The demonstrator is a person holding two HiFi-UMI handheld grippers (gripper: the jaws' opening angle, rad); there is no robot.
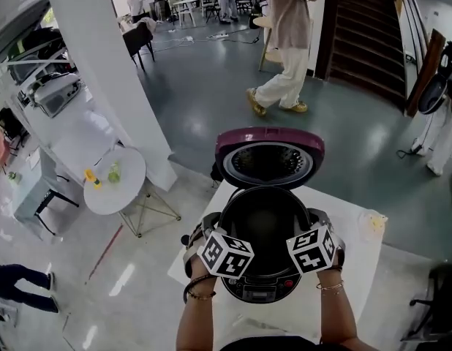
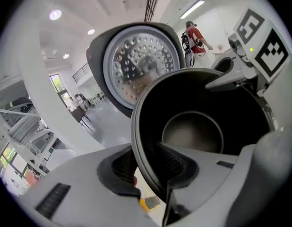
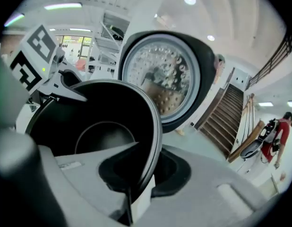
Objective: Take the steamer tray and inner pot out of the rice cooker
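Black inner pot (image 1: pixel 264 225) hangs over the rice cooker (image 1: pixel 257 292), its opposite rims pinched by the left hand-held gripper (image 2: pixel 150 171) and the right hand-held gripper (image 3: pixel 142 174). Lift both sides evenly and level, clear of the open lid (image 1: pixel 270 139).

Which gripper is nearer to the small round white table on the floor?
Left. The left gripper grips the inner pot by its rim on the side facing the round table; the right gripper grips the opposite rim, farther from it.

The inner pot (image 1: pixel 264 221) hides most of the rice cooker (image 1: pixel 259 291); its panel print is too small to read.
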